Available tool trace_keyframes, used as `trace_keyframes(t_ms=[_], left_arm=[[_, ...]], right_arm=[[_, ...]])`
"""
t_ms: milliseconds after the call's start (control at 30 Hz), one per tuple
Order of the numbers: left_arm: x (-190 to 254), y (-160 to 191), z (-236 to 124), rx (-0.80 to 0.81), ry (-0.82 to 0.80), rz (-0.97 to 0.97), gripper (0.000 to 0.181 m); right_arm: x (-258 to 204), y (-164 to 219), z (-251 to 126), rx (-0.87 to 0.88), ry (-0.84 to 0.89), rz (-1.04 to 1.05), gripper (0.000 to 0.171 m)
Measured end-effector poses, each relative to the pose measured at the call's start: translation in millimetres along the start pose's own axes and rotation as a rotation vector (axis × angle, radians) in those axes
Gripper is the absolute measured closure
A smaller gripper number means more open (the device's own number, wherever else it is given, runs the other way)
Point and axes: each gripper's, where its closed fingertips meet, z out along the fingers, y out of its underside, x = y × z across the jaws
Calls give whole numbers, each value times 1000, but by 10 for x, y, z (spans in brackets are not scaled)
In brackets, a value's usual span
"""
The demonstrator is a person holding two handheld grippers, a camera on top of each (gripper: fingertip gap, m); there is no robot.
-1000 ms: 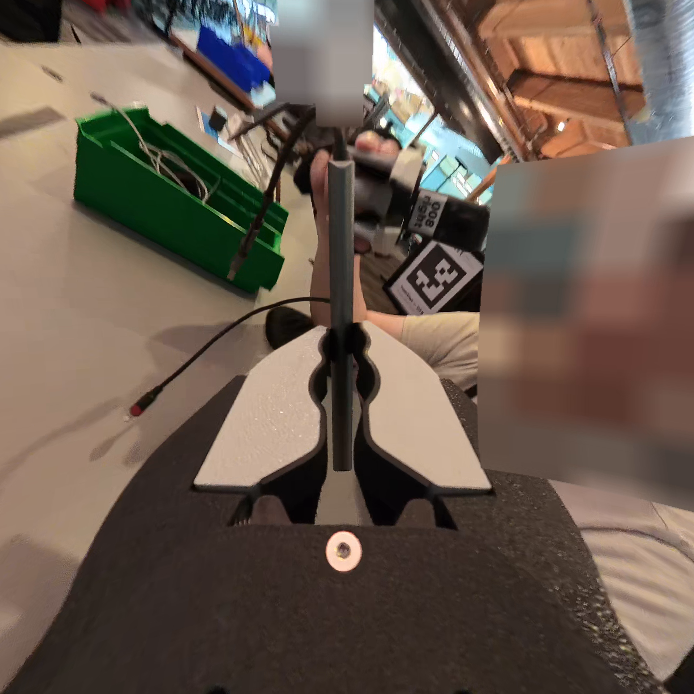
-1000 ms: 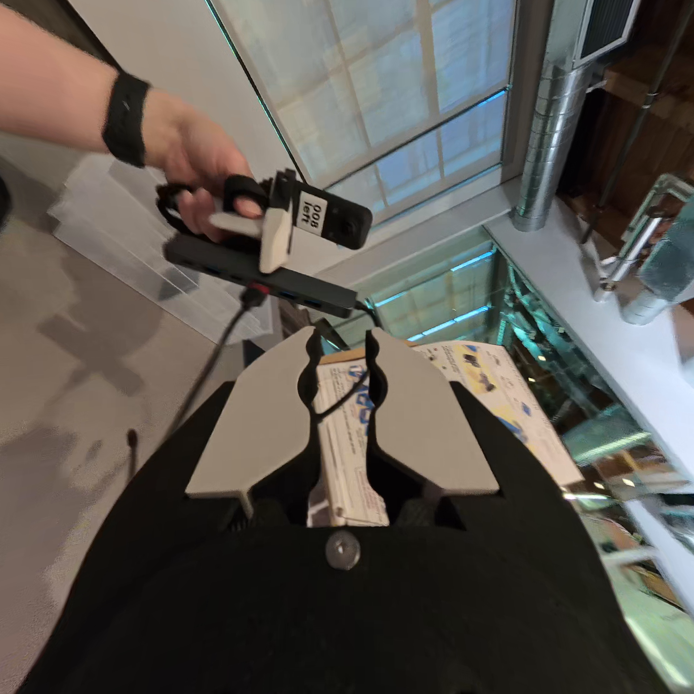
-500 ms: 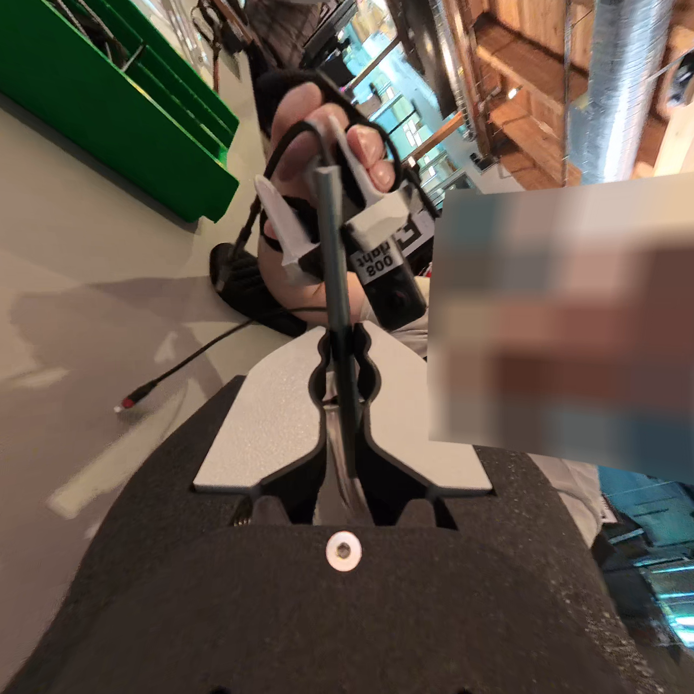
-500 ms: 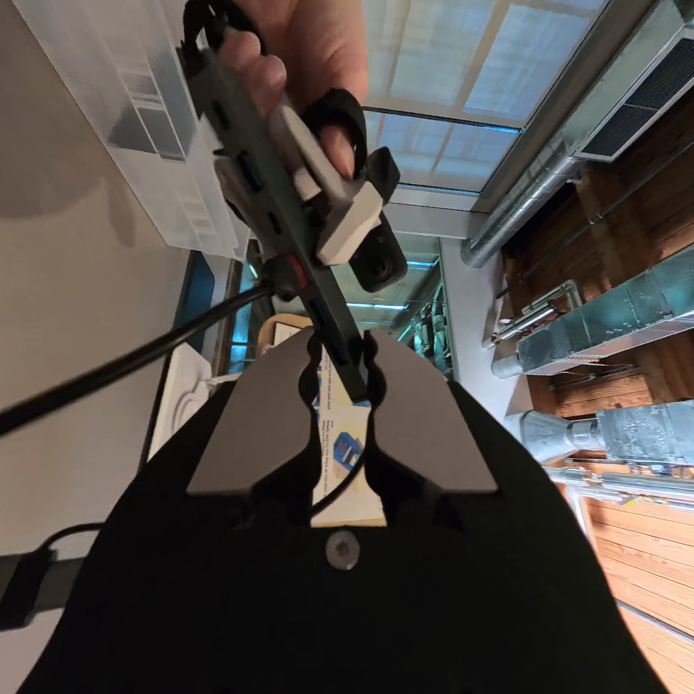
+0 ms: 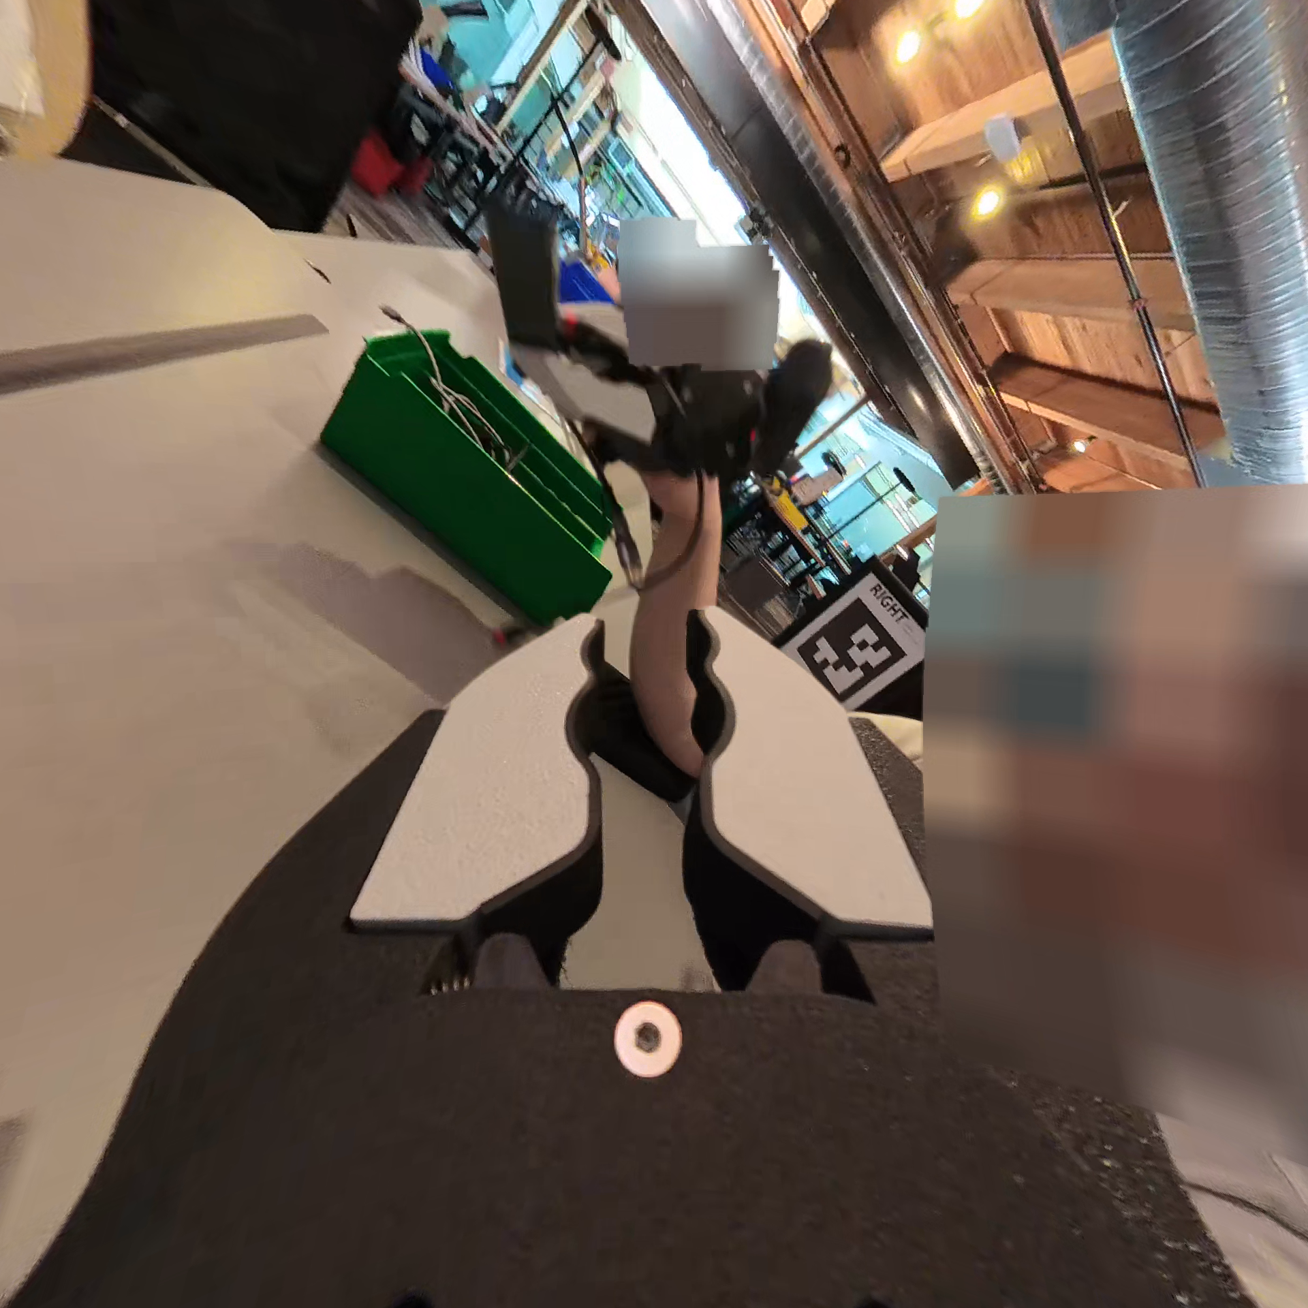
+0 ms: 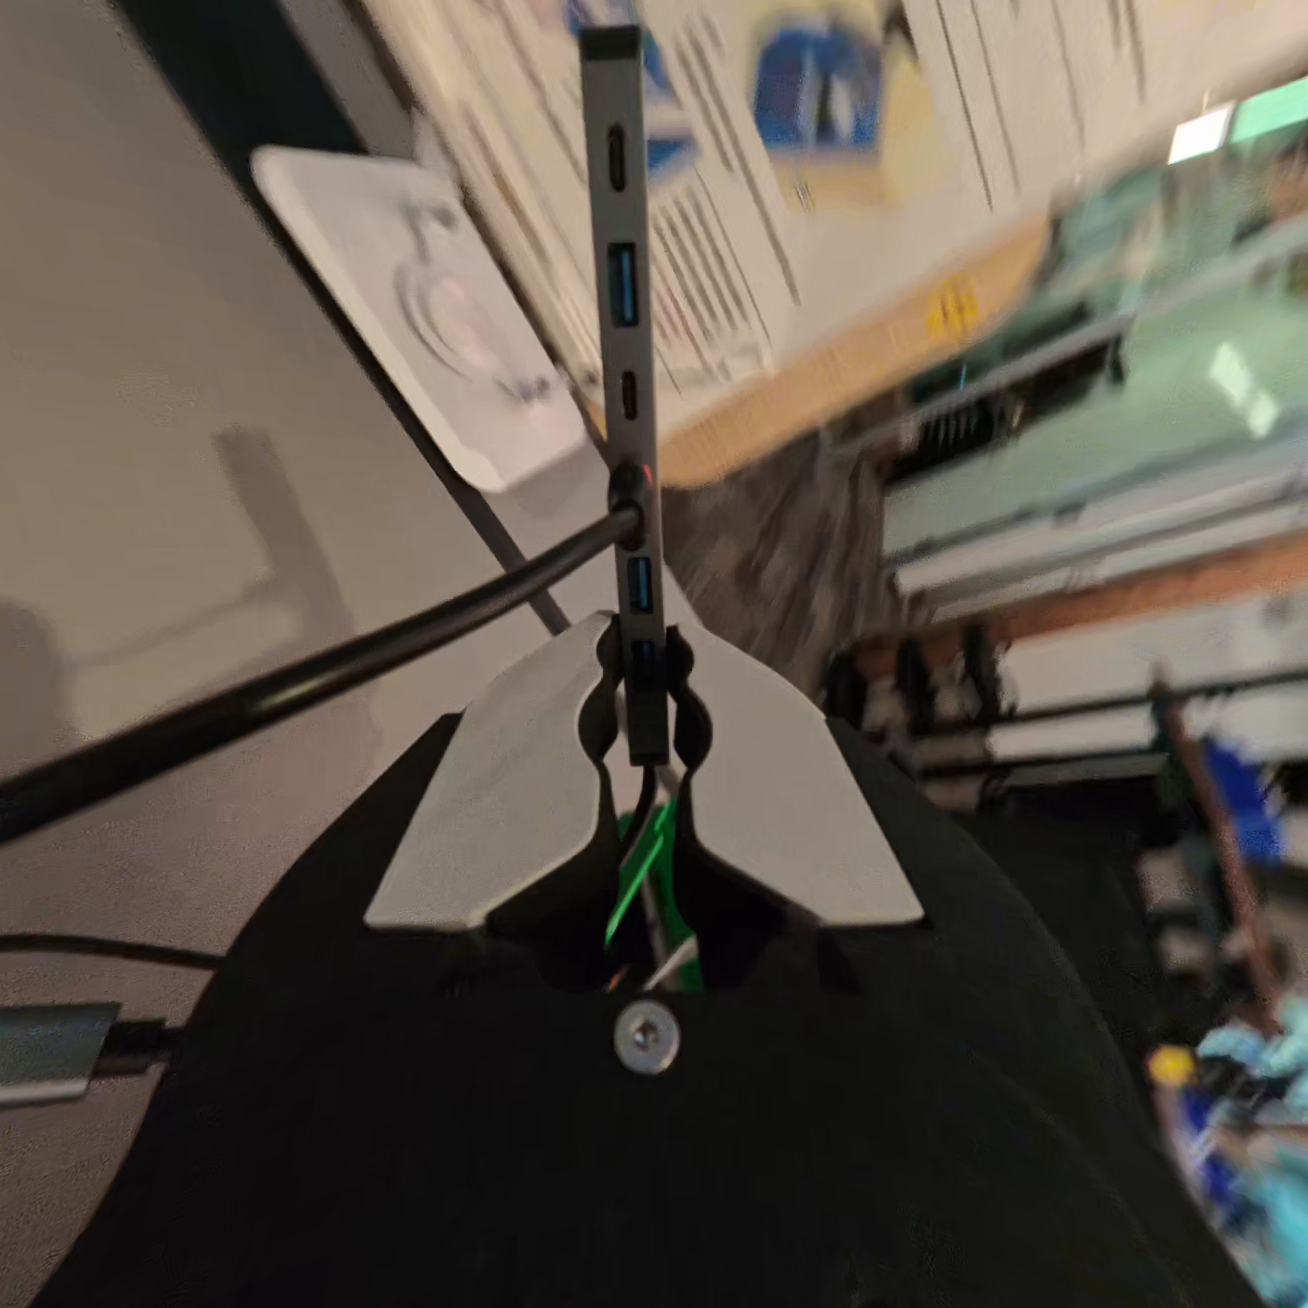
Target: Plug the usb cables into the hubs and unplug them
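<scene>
My right gripper (image 6: 643, 630) is shut on one end of a slim grey USB hub (image 6: 626, 283), which sticks out past the fingertips with its row of ports facing me. A black cable (image 6: 354, 658) is plugged into the hub's side at a red-marked plug (image 6: 632, 495) and trails off to the left. My left gripper (image 5: 645, 623) is open and empty above the table. In the left wrist view, the right gripper (image 5: 609, 396) is farther off, holding the hub (image 5: 527, 283) up in the air.
A green bin (image 5: 460, 488) with loose cables stands on the pale table (image 5: 141, 637). A second grey hub (image 6: 49, 1054) with its cord lies at the lower left. A white flat package (image 6: 425, 297) lies beyond. A person's forearm (image 5: 672, 637) and a marker card (image 5: 856, 651) are close.
The hub has passed from my left gripper to my right one. The left jaws opened and drew back. The right jaws closed on the hub's end and carried it away.
</scene>
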Motion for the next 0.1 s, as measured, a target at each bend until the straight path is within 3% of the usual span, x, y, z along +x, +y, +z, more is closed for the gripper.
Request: trace_keyframes(t_ms=[33, 100], left_arm=[[19, 32, 36, -20, 11, -6, 160], [43, 103, 123, -65, 28, -13, 160]], right_arm=[[169, 225, -7, -65, 15, 120, 159], [522, 691, -69, -166, 98, 334, 159]])
